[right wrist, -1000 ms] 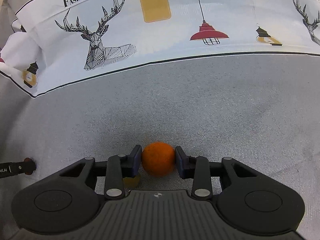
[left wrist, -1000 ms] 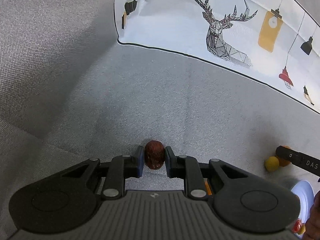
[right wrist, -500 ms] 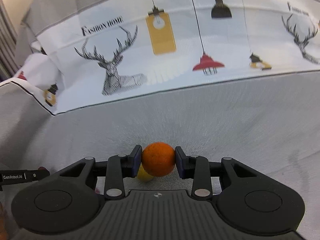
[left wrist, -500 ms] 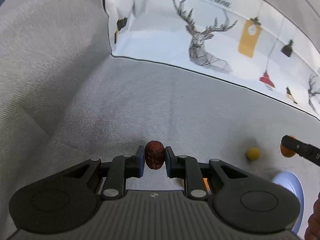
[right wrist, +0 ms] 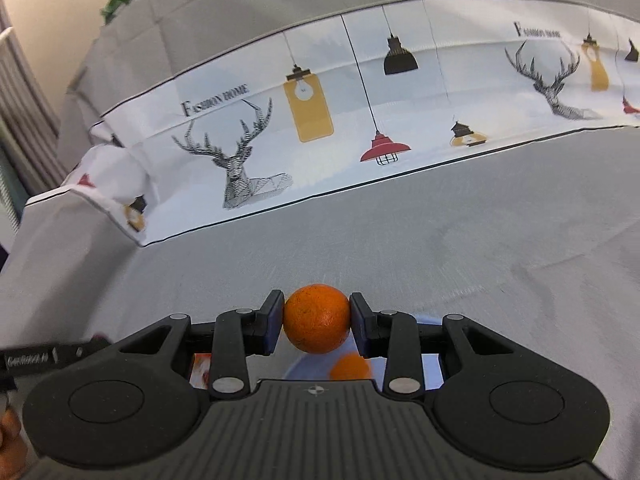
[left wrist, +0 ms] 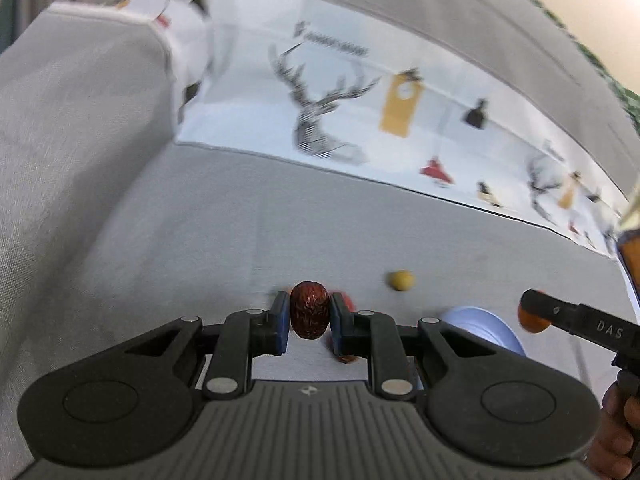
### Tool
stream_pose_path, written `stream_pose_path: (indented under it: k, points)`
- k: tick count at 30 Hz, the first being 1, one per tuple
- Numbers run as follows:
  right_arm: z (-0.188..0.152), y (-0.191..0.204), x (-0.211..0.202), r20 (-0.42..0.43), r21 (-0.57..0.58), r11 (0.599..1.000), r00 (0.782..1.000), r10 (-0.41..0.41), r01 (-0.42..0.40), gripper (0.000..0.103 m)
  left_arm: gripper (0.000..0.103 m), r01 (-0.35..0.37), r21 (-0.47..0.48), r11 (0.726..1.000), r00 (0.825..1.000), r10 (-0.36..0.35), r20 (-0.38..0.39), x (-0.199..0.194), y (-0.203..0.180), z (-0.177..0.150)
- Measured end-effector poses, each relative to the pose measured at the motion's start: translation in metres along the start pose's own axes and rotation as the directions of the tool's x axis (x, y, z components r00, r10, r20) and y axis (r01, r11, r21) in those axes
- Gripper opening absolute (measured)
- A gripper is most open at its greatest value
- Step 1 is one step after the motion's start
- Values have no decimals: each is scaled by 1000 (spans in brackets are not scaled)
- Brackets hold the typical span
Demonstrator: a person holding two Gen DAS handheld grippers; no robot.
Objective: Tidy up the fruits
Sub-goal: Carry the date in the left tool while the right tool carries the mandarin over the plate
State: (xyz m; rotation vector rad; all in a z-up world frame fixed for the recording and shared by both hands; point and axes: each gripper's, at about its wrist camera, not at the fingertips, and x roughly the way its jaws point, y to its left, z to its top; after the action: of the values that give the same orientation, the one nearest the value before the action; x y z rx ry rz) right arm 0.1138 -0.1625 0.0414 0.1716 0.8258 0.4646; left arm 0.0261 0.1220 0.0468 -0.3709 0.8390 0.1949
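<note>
Through the left wrist camera we see our left gripper (left wrist: 309,316) clamped on a wrinkled dark red date (left wrist: 309,315), its blue-faced pads pressing both sides of the fruit, which is held clear above the grey sofa seat (left wrist: 168,240). On the seat beyond it lies a small yellow fruit (left wrist: 401,280), loose and well apart from the back edge, where the white deer-print cloth (left wrist: 320,120) begins. A pale blue plate (left wrist: 486,326) sits to the right, partly hidden by our gripper's body. A red fruit (left wrist: 347,357) peeks out just behind the right finger. At the right edge the right gripper (left wrist: 534,314) reaches in, holding something orange.

Through the right wrist camera we see our right gripper (right wrist: 316,318) closed narrowly on a round orange (right wrist: 316,318), the pads touching both sides. Directly beneath it lies the pale blue plate (right wrist: 430,364), with a second, blurred orange fruit (right wrist: 351,366) on it. The left gripper's finger (right wrist: 52,357) enters from the left edge. The deer-print cloth (right wrist: 360,112) lines the seat's back edge.
</note>
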Motion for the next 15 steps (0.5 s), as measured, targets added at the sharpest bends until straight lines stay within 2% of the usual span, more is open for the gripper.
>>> stream_pose_path:
  k: [4,9,15]
  points:
    - [-19,1,-35,24,-4,1000,1000,-2,3,37,22,37,92,995,999,-40,31,-13,-24,-14]
    - [-39,-7,-68,60,-4,1000,998,-21,21,37,23,37,218,975,998,-47,42,-9,-48,-26]
    - [-41,-21,-72,104,-54,991,988,-116,122,37,23,61,197,978,997,-68,26,6,-53,-23]
